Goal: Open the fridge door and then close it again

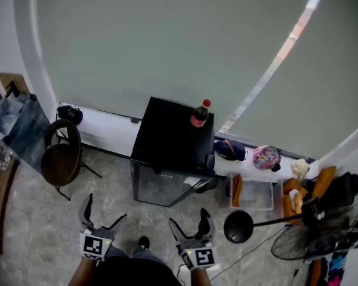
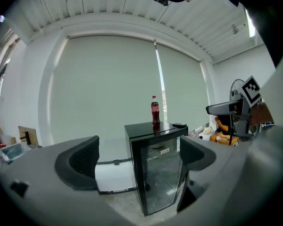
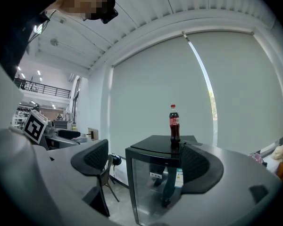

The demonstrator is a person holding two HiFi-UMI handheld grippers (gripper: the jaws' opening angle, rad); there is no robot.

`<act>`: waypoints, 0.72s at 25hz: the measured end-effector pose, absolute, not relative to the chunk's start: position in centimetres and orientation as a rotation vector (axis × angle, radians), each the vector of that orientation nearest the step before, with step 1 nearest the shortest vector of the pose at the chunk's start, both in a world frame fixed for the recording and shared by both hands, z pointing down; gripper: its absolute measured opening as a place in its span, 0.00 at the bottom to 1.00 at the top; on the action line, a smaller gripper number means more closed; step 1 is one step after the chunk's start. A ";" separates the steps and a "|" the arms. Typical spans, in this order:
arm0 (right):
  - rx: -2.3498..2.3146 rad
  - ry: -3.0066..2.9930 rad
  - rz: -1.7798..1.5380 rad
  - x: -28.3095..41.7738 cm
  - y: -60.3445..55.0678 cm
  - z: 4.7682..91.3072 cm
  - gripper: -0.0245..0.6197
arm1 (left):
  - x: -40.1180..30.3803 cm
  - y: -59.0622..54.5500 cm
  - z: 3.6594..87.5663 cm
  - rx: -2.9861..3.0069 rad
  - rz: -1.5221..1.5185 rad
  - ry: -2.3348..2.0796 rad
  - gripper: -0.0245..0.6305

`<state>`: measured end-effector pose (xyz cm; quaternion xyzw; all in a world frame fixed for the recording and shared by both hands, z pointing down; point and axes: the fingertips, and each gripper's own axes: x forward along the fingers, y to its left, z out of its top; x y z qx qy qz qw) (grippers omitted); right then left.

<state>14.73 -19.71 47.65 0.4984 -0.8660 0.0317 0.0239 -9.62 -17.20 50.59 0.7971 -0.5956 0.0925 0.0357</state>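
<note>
A small black fridge [image 1: 170, 148] with a glass door [image 1: 161, 186] stands against the wall, its door closed. A cola bottle [image 1: 199, 114] with a red cap stands upright on its top. My left gripper [image 1: 101, 219] and right gripper [image 1: 189, 225] hover side by side in front of the door, some way short of it, both open and empty. In the left gripper view the fridge [image 2: 158, 166] shows between the fingers, with the bottle [image 2: 154, 111] above. Through the right gripper view I see the fridge [image 3: 153, 185] and bottle [image 3: 174, 123] ahead of my open right gripper [image 3: 148, 166].
A dark round chair [image 1: 62, 154] stands left of the fridge. At the right are a low white ledge [image 1: 259, 168] with small items, a clear box [image 1: 255, 193], a black floor-fan base [image 1: 238, 227] and a fan [image 1: 316, 231]. Light tiled floor lies in front.
</note>
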 end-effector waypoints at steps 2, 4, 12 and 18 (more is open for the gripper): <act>1.503 -2.679 0.068 14.4 -21.4 47.9 0.75 | -9.8 -18.3 51.7 2.426 0.299 -1.816 0.83; 1.482 -2.673 0.066 14.1 -22.6 48.3 0.75 | -10.0 -19.3 52.9 2.430 0.316 -1.792 0.83; 1.455 -2.634 0.044 10.4 -26.7 50.4 0.75 | -9.4 -23.7 59.8 2.508 0.324 -1.524 0.77; 1.387 -2.565 0.046 7.8 -29.3 53.2 0.75 | -8.2 -26.6 65.3 2.525 0.387 -1.346 0.73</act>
